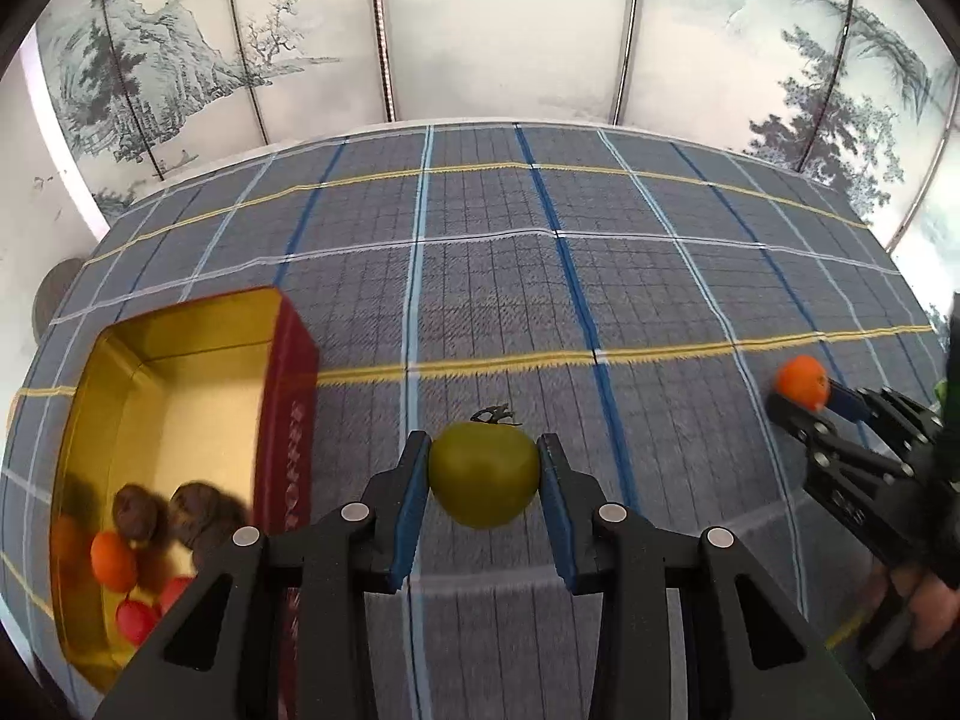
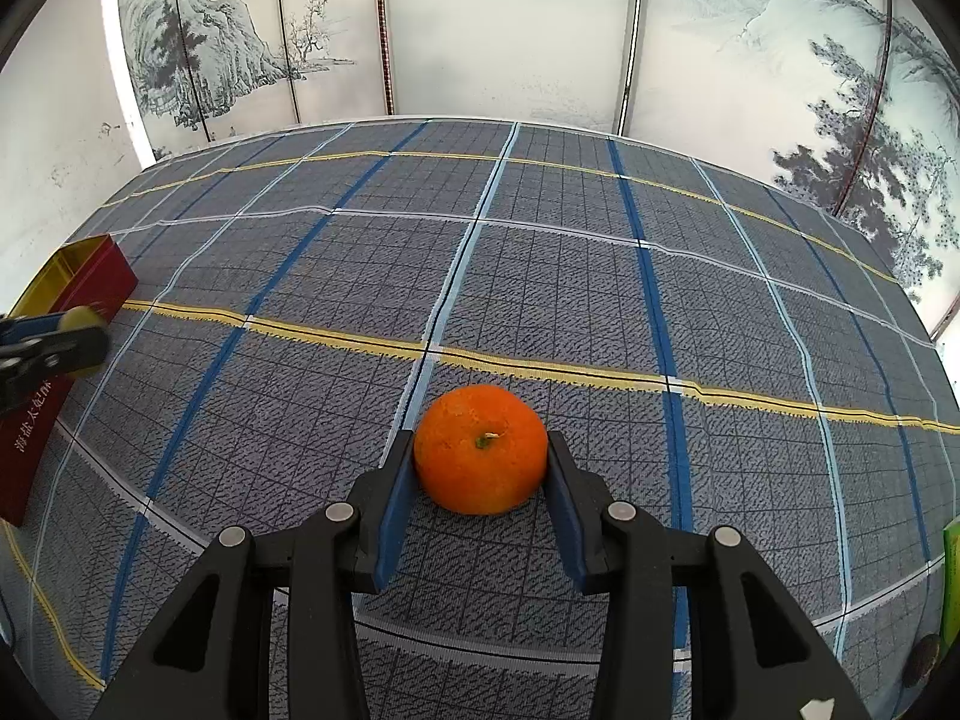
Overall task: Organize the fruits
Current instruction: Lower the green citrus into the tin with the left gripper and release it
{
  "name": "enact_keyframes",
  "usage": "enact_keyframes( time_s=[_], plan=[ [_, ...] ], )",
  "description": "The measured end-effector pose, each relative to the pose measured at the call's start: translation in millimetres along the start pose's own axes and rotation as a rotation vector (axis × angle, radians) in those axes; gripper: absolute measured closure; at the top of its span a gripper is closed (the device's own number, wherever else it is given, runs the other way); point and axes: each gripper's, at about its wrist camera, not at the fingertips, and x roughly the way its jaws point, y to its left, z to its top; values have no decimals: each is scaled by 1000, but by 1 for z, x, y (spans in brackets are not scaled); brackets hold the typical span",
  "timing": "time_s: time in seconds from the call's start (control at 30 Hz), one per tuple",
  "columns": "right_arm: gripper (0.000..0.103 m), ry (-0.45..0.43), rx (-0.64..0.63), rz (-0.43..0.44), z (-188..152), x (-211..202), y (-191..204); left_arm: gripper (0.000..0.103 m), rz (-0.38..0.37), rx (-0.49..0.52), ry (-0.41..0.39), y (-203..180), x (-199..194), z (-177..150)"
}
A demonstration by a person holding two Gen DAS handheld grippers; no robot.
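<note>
My left gripper (image 1: 483,468) is shut on a green tomato (image 1: 483,477) with a dark calyx, held over the plaid cloth just right of a red tin (image 1: 294,396) with a gold inside. The tin holds several fruits: brown ones (image 1: 180,510), an orange one (image 1: 113,561) and red ones (image 1: 137,618). My right gripper (image 2: 481,456) is shut on an orange mandarin (image 2: 481,450), low over the cloth. The mandarin (image 1: 801,383) and right gripper also show at the right of the left wrist view. The left gripper (image 2: 81,336) and the tin (image 2: 72,282) show at the left edge of the right wrist view.
The table is covered by a grey-blue plaid cloth (image 1: 540,276). Painted landscape screen panels (image 1: 492,30) stand behind its far edge. A green object (image 2: 951,576) and a small dark round thing (image 2: 924,654) sit at the right edge of the right wrist view.
</note>
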Motion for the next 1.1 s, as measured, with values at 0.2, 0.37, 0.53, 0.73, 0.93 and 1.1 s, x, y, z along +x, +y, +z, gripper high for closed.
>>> enact_keyframes(
  time_s=[0.2, 0.37, 0.53, 0.73, 0.93, 1.1],
  plan=[
    [64, 0, -1, -1, 0, 0, 0, 66, -3, -40, -11, 19, -31, -17],
    [64, 0, 0, 0, 0, 0, 0, 66, 17, -79, -39, 45, -55, -26],
    [64, 0, -1, -1, 0, 0, 1, 66, 61, -123, -52, 78, -70, -35],
    [64, 0, -1, -1, 0, 0, 1, 66, 118, -178, -28, 120, -72, -52],
    [64, 0, -2, -1, 0, 0, 0, 66, 151, -219, -12, 144, -68, -63],
    [64, 0, -2, -1, 0, 0, 1, 66, 167, -238, 1, 156, -64, -70]
  ],
)
